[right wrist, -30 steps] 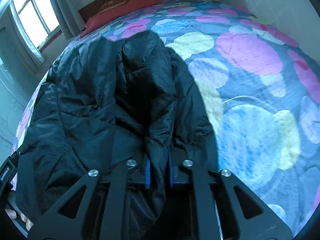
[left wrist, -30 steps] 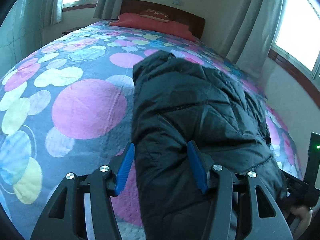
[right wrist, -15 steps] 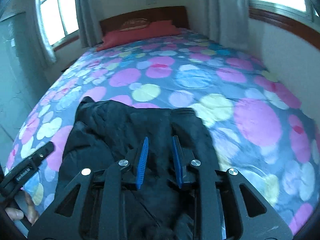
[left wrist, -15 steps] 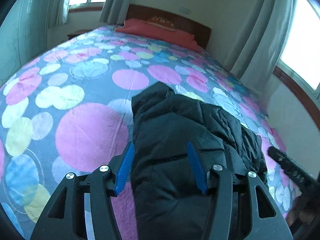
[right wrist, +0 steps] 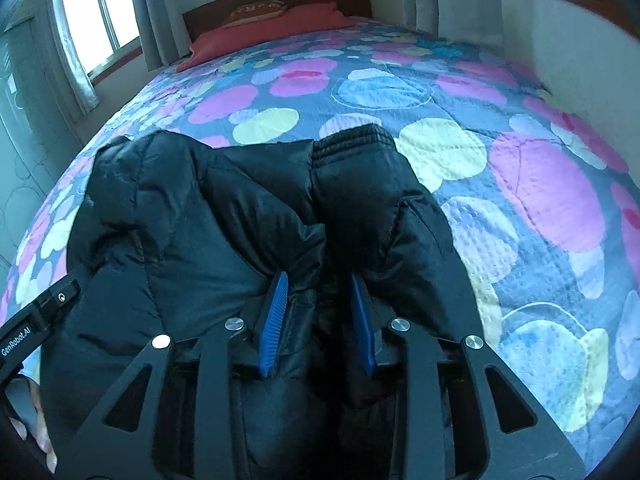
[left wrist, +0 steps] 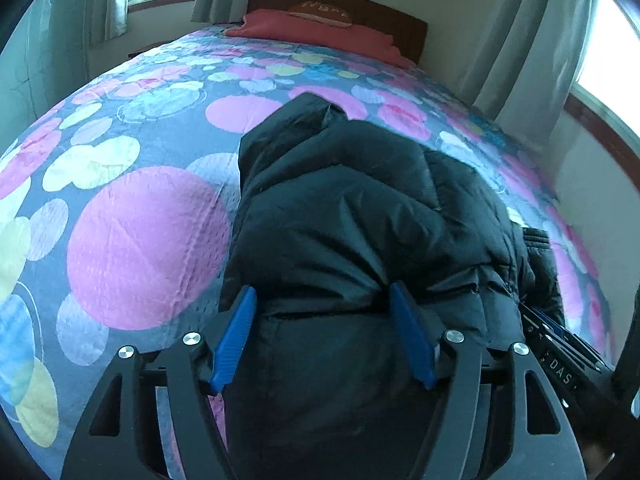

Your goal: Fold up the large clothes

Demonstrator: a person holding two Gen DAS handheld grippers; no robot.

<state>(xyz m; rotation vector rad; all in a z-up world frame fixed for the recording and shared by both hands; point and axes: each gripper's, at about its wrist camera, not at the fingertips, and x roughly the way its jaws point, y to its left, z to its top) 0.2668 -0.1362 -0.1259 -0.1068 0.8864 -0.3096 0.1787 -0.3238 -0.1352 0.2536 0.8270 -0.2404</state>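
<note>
Both tongs have come back down close over the black puffer jacket since half a second ago, when they were lifted away and the whole bed showed around the garment; the right tongs, clamped on a fold a second ago, had already let go by then and have spread further.

Seen from the left wrist, the left tongs stand wide apart, their blue pads straddling a thick bulge of the jacket at 6 o'clock. Whether the pads press the fabric cannot be told. The jacket fills the middle and lower part of this view, lying on the bed, whose cover is printed with pink, yellow and blue circles. Its far end reaches toward 12 o'clock, pointing at the red pillow by the wooden headboard. The other tool's black body shows at 4 o'clock.

Seen from the right wrist, the right tongs are parted to a middling gap, blue pads on either side of a dark crease where two padded folds of the jacket meet. They grip nothing that can be seen. A ribbed cuff of the jacket lies at 12 o'clock from the tongs, on the bedcover. The left tool and some fingers of the person's hand show at 8 o'clock. Curtains hang beside the window at 11 o'clock.
</note>
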